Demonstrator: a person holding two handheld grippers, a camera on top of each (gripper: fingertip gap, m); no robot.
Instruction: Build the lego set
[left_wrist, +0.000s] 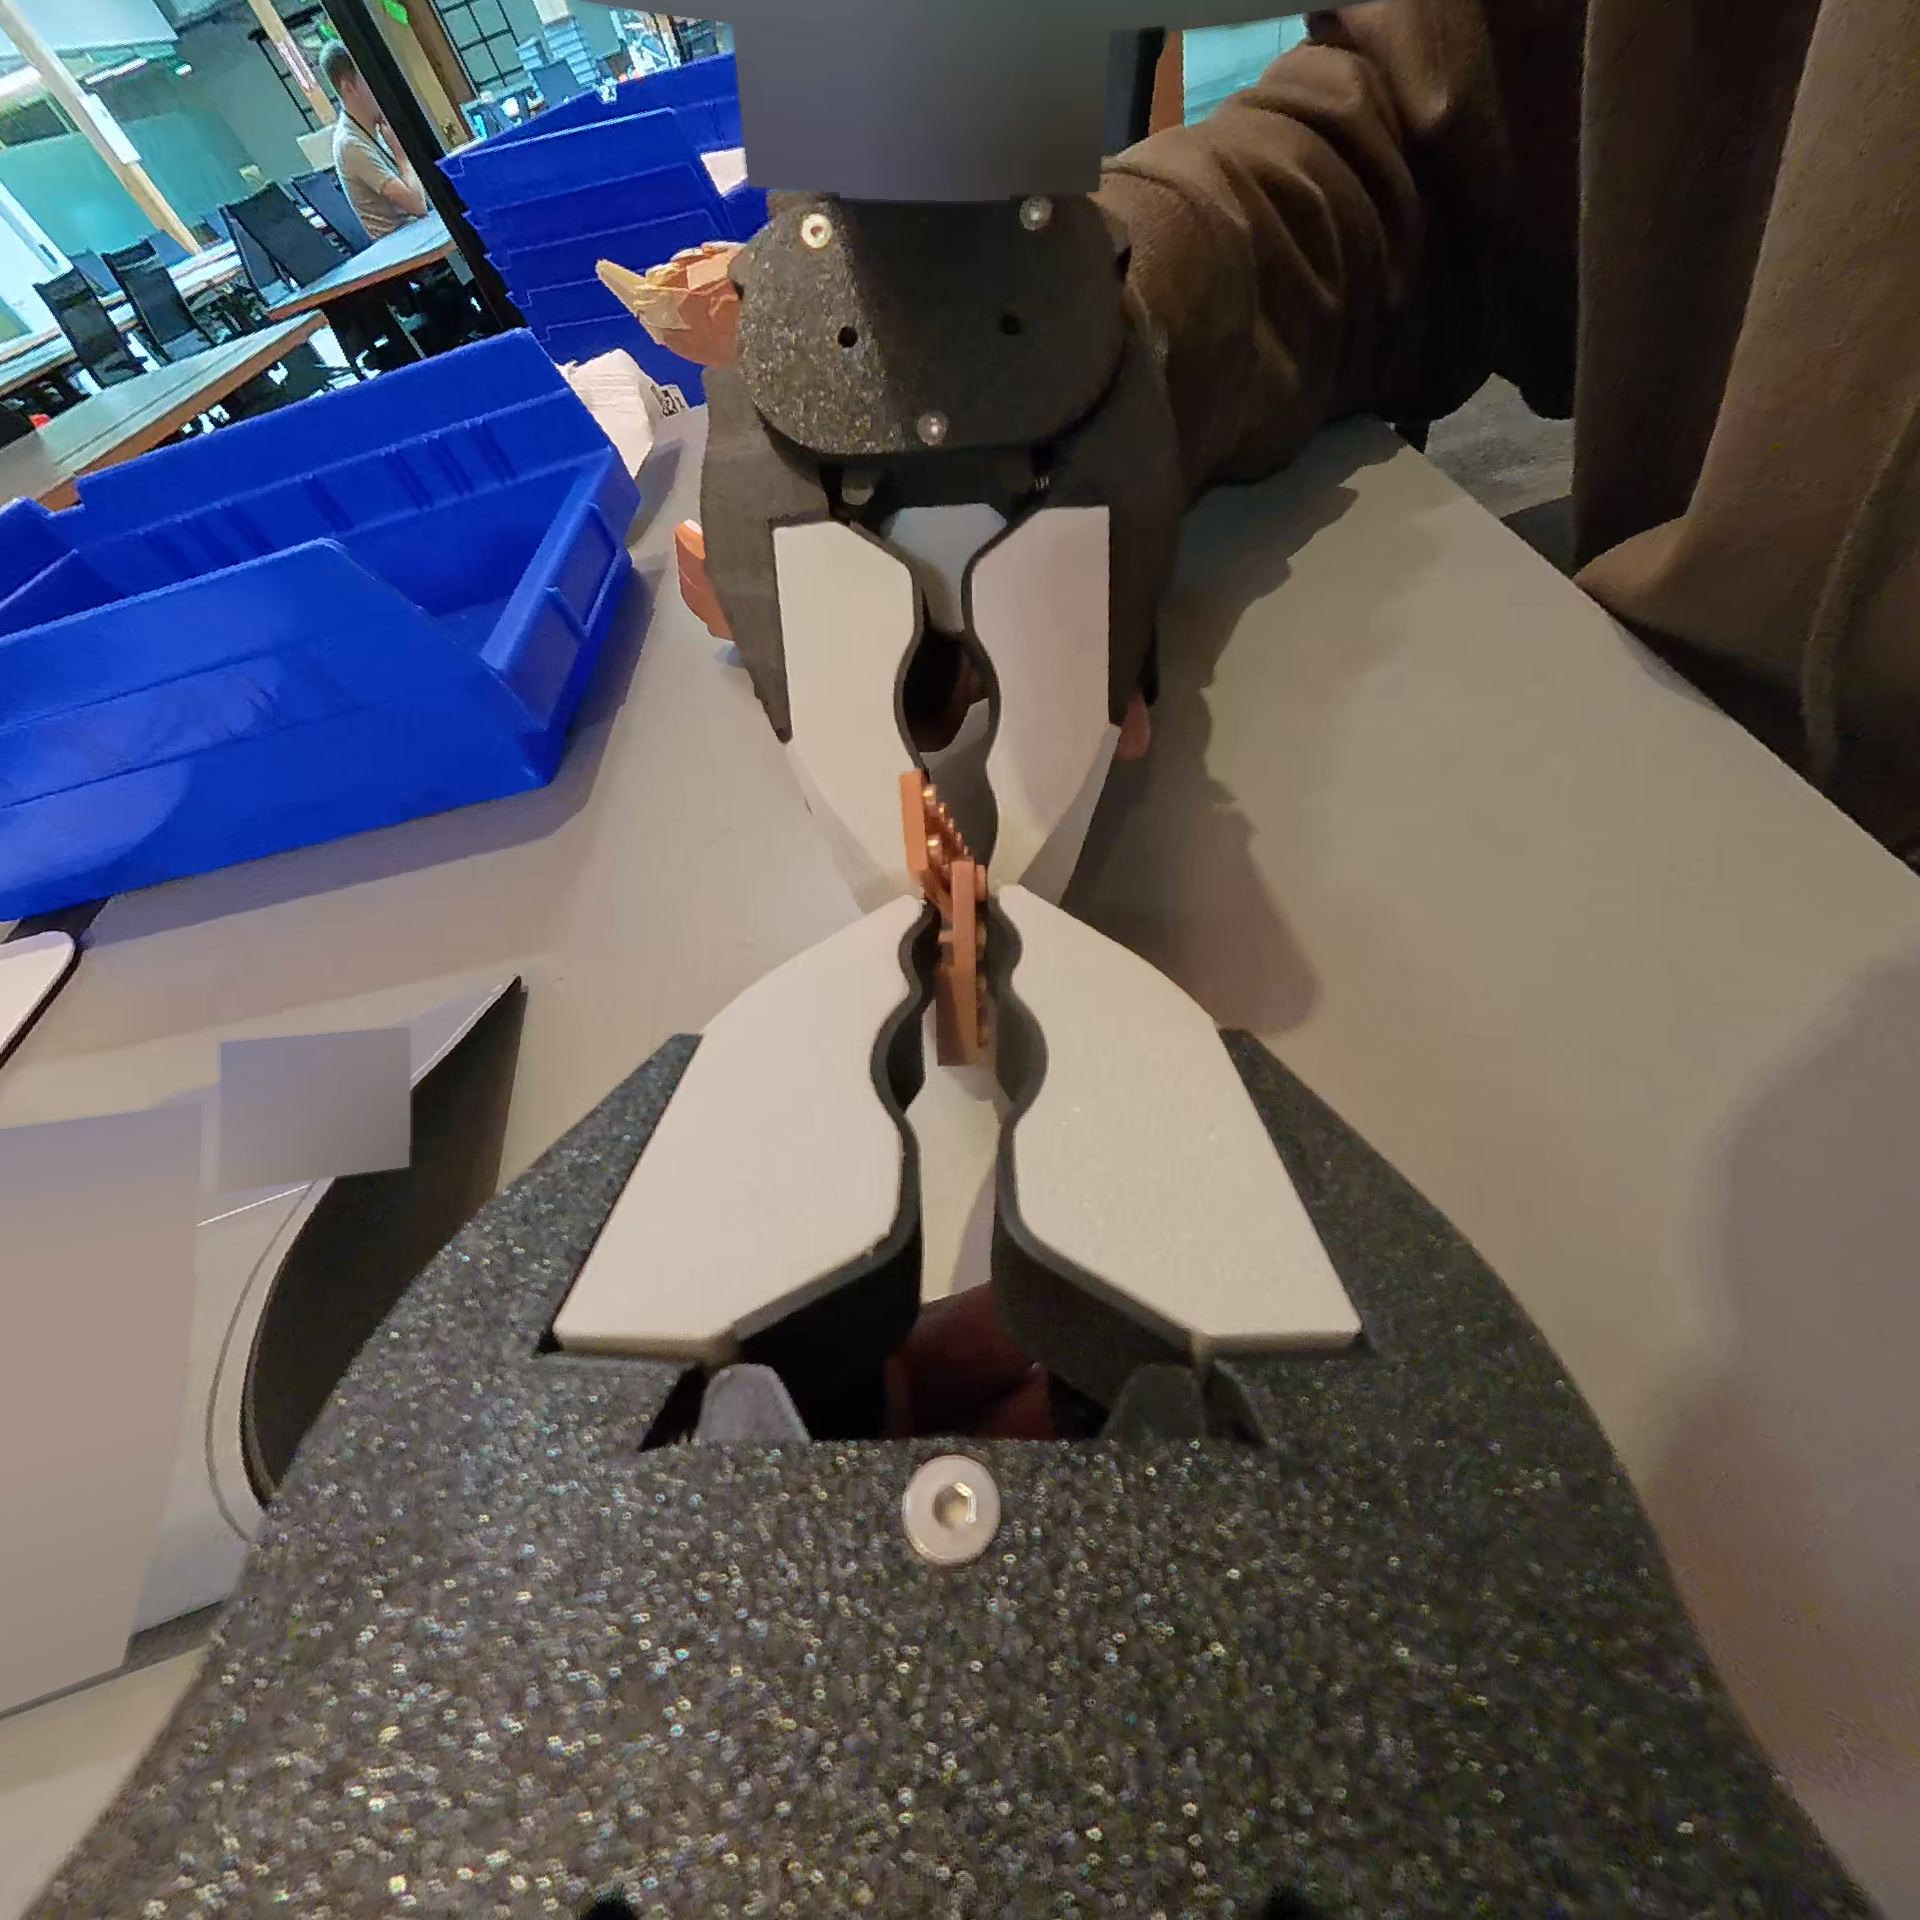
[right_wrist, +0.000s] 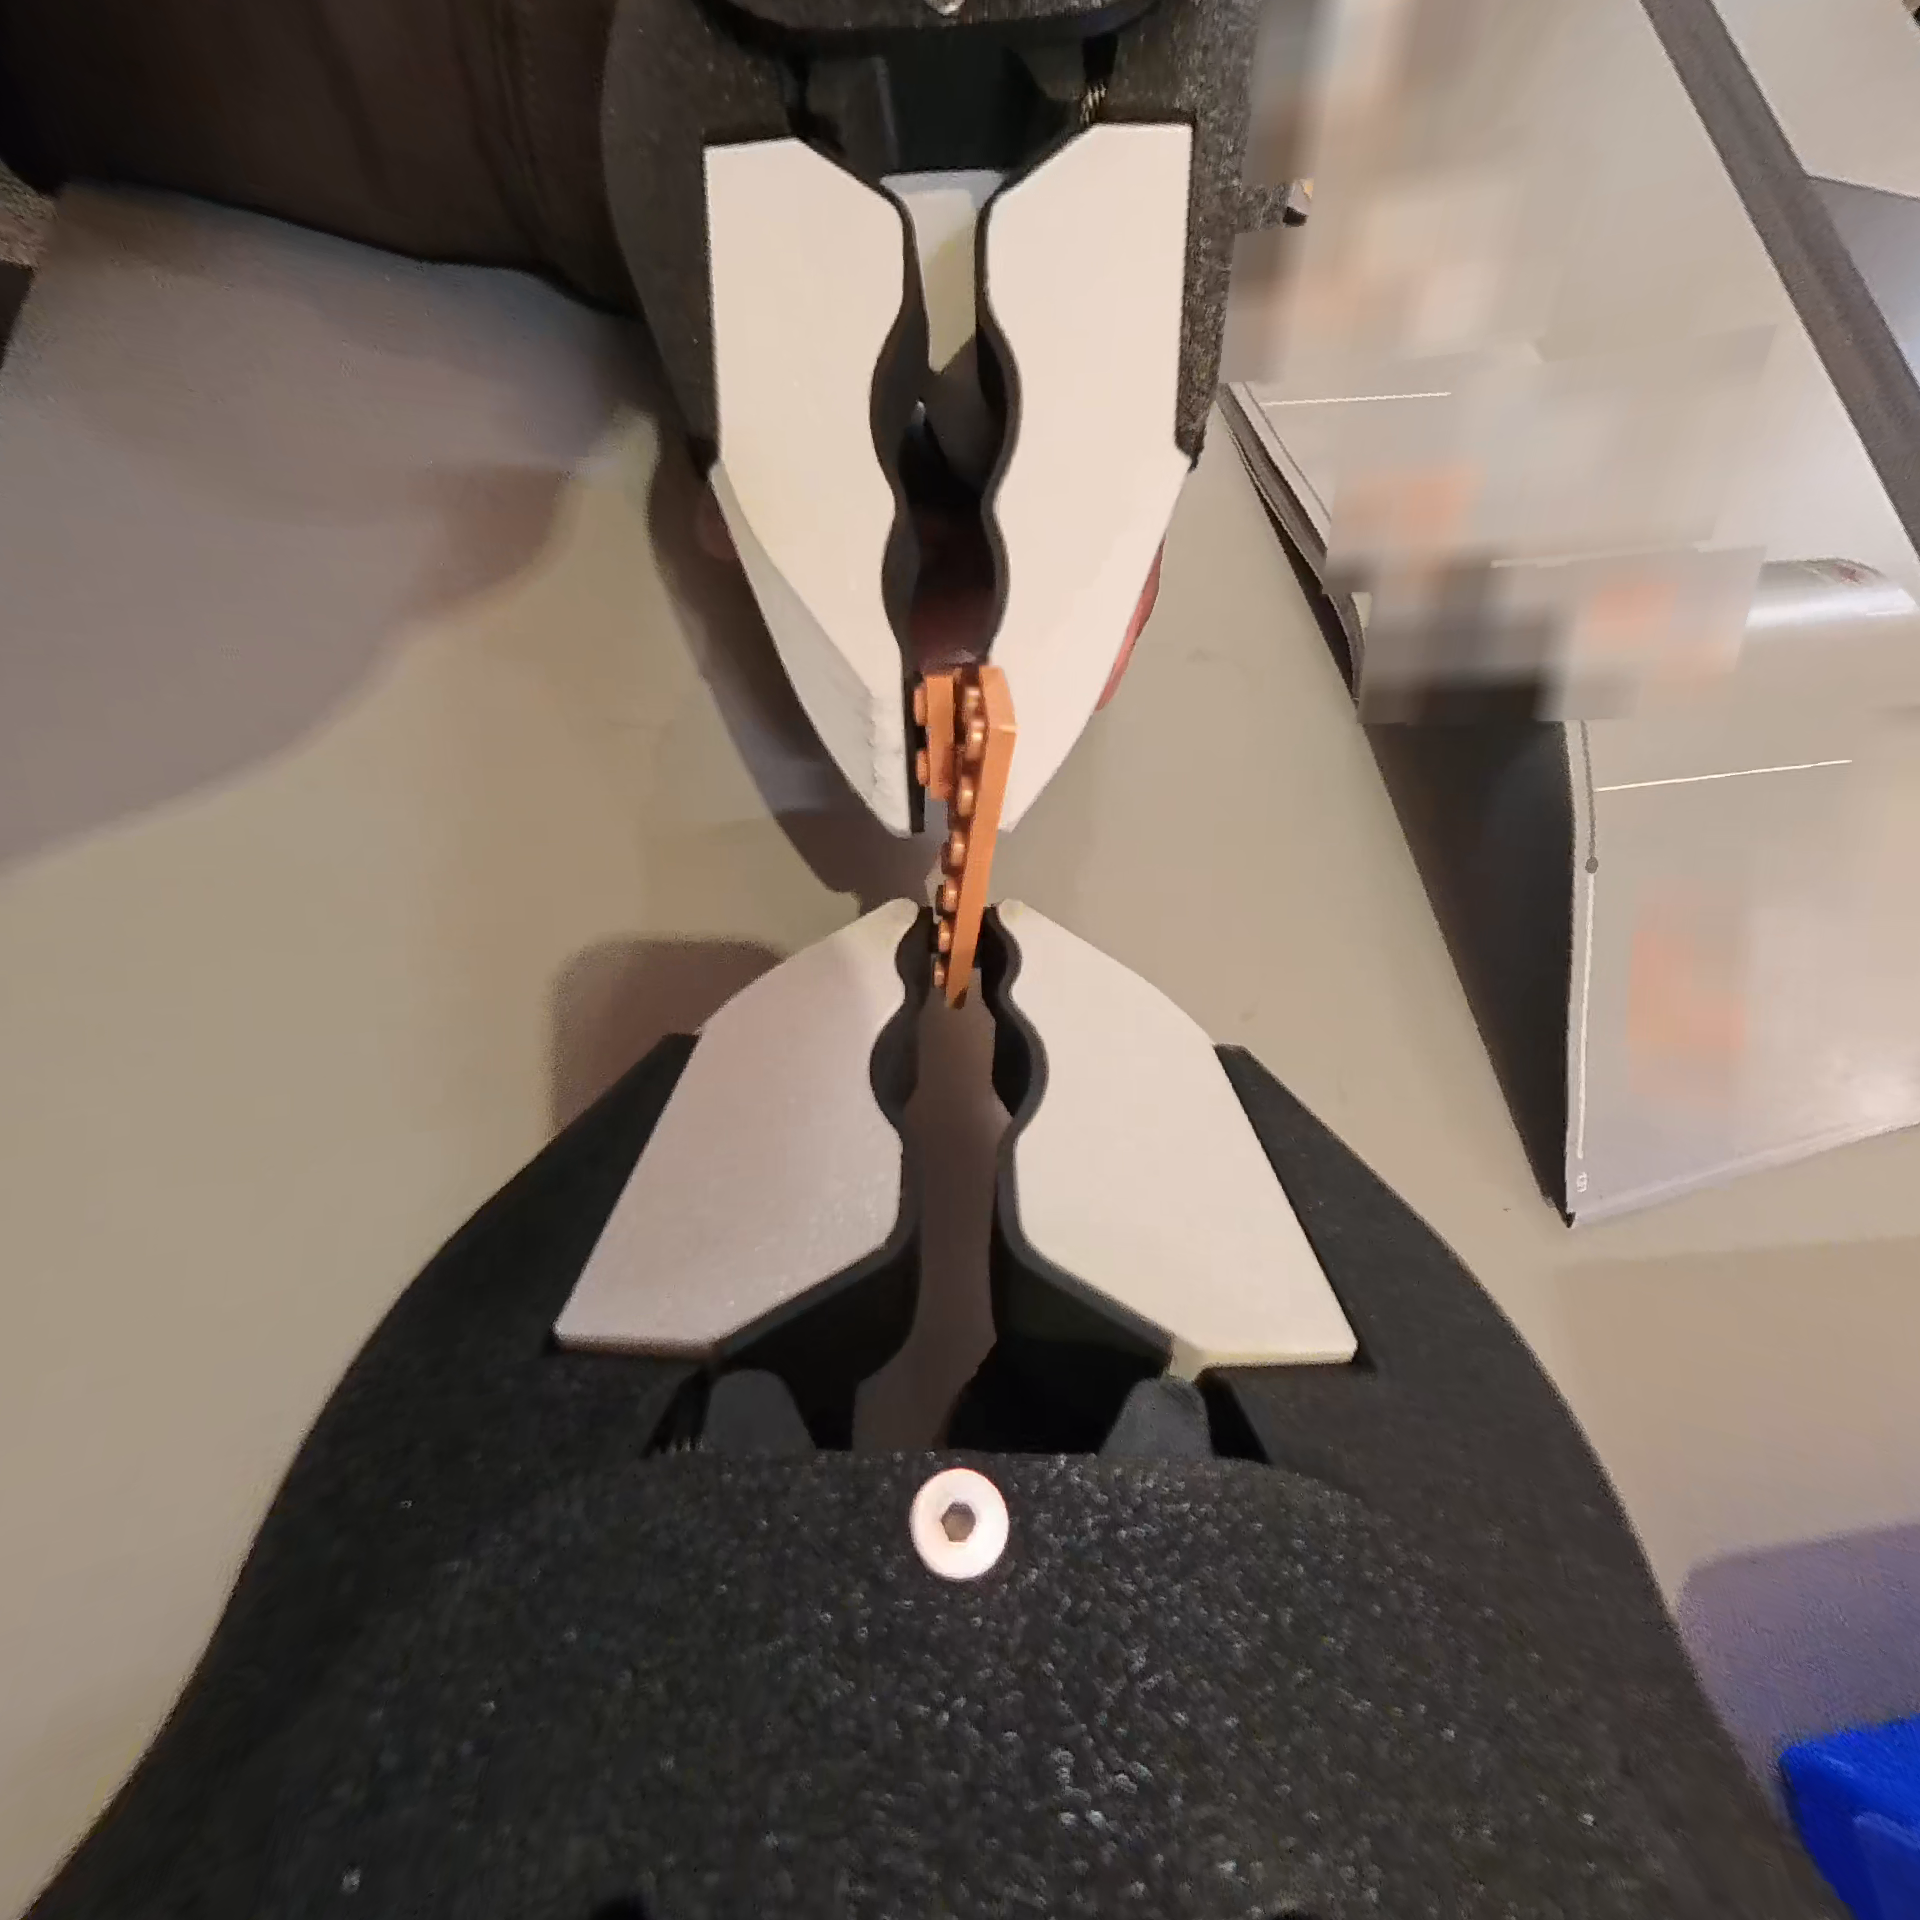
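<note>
Left gripper (left_wrist: 961, 925) body: black, speckled and grainy, widening toward the camera, with one silver hex screw (left_wrist: 950, 1509) on its centre line.
Left gripper fingers (left_wrist: 790, 1122): pale grey flat plates, edged black, inner edges cut in wavy scallops.
Right gripper (right_wrist: 958, 920) body: the same black grainy shell, one pale hex screw (right_wrist: 959, 1524) at its centre.
Right gripper fingers (right_wrist: 1132, 1164): off-white plates with wavy black-lined inner edges.
Right gripper, as the left wrist view shows it: rounded black housing (left_wrist: 925, 312) with small silver screws and two dark holes.
Sleeve (left_wrist: 1351, 229): brown, loose, soft fabric, creased in folds.
</note>
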